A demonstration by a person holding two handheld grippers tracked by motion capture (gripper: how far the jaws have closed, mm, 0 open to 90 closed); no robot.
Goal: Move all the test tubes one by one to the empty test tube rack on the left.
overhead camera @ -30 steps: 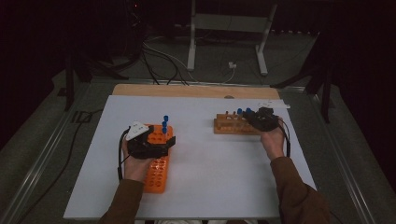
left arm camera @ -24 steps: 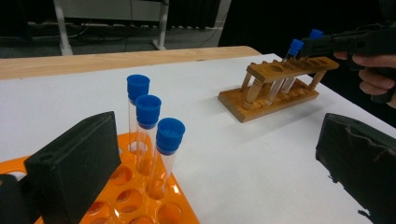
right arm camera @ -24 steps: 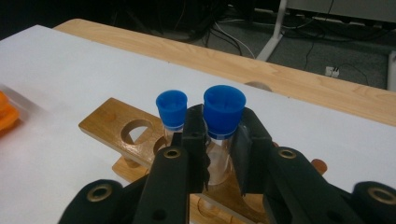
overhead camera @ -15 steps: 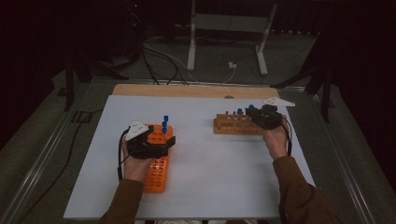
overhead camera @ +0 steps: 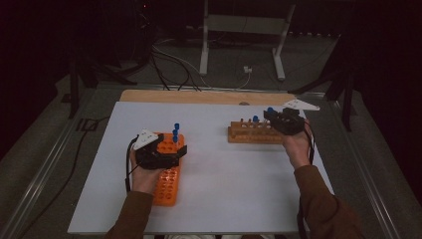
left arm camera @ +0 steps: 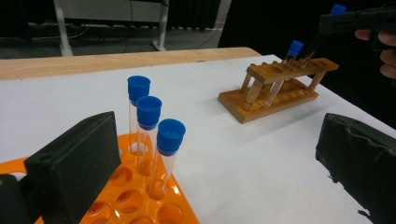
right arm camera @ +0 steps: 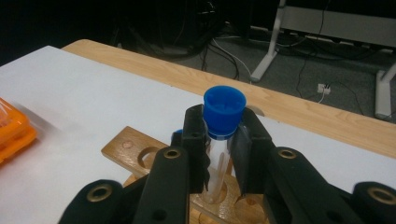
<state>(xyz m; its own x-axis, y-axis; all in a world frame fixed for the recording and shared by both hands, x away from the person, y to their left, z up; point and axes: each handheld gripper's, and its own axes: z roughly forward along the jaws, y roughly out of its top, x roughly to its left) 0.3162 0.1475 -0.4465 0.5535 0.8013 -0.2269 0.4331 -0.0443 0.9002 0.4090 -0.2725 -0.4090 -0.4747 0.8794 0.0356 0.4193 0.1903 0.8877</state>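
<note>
Three tubes (left arm camera: 149, 126) stand in the orange rack (overhead camera: 166, 172), the right claw (right arm camera: 219, 140) clamps a fourth above the wooden rack (overhead camera: 251, 133), which holds one more, left claw (overhead camera: 159, 154) apart.

Clear glossy plastic tube with blue ribbed cap (right arm camera: 218, 140); rectangular rack of smooth varnished wood (overhead camera: 251, 133). Glossy orange moulded plastic rack (left arm camera: 140, 200). Matt white sheet on the pale wooden bench (overhead camera: 199, 96); matt black tongs pads (left arm camera: 74, 161).

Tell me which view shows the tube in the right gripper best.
The right gripper view: the blue-capped tube sits close up, clamped between the right gripper's jaws above the wooden rack. The high view shows just its tiny cap; the left gripper view shows it far off.
</note>
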